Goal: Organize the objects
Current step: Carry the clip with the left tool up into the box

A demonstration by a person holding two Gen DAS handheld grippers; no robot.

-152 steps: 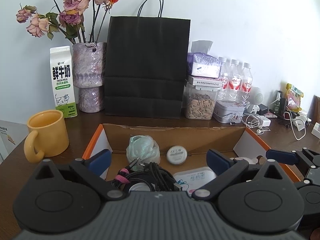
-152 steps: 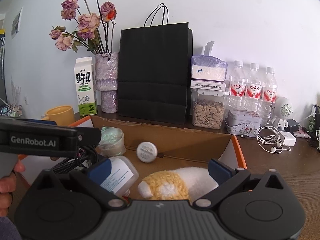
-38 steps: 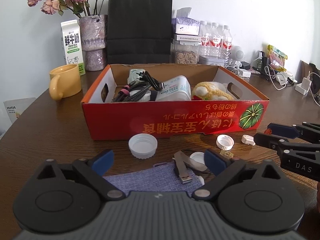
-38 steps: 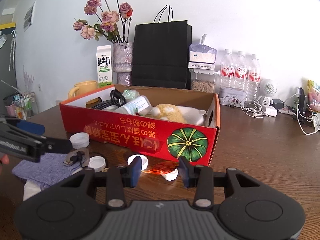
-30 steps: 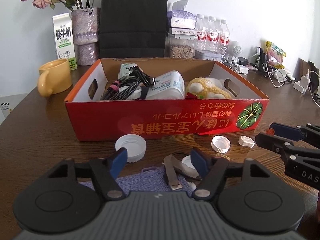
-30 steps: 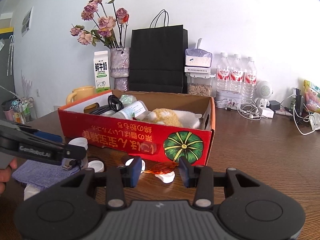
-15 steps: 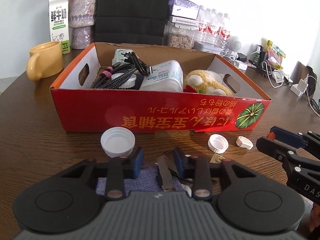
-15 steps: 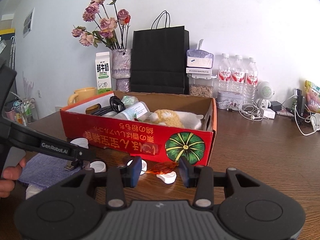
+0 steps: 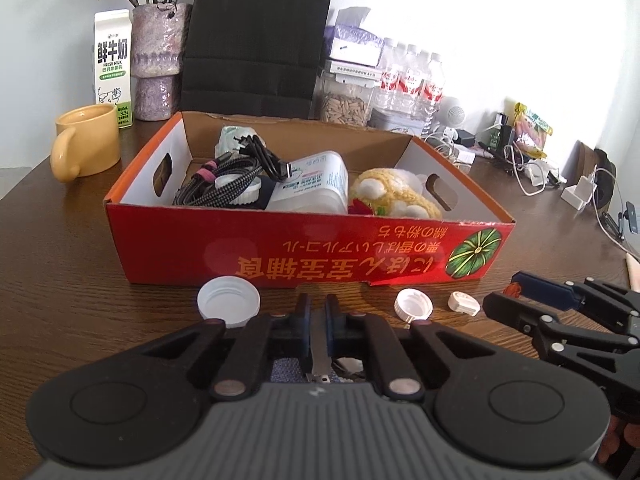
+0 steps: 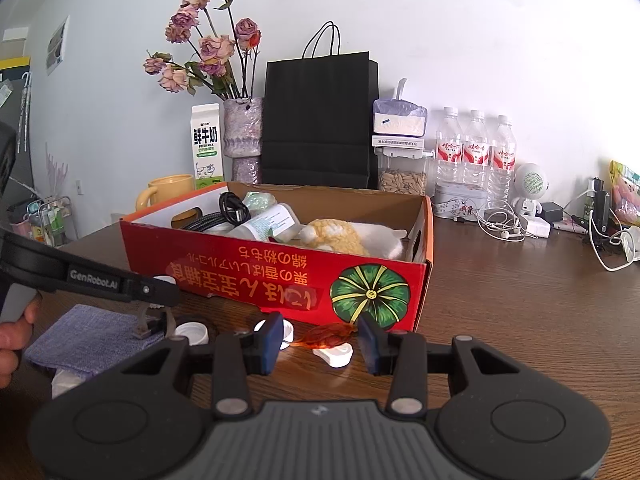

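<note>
My left gripper (image 9: 317, 312) is shut on a small grey metal clipper (image 9: 319, 344), which stands just above a blue-grey cloth (image 10: 88, 338). In the right wrist view the left gripper (image 10: 160, 294) holds the clipper (image 10: 142, 326) hanging from its tips. My right gripper (image 10: 319, 338) is open and holds nothing; it hovers over an amber wrapper (image 10: 326, 336) and a white cap (image 10: 334, 356). The red cardboard box (image 9: 320, 256) in front holds cables, a white bottle and a yellow plush toy. White caps (image 9: 228, 298) (image 9: 413, 304) lie on the table before the box.
A yellow mug (image 9: 86, 140), milk carton (image 9: 113, 64), flower vase (image 9: 156, 60), black paper bag (image 9: 256, 40), seed jar and water bottles (image 9: 412, 76) line the back. Chargers and cables (image 9: 532, 168) clutter the right side. A person's hand (image 10: 12, 336) grips the left handle.
The left gripper's jaws have come together from wide apart onto the metal clipper above the cloth. The right gripper has stayed where it was.
</note>
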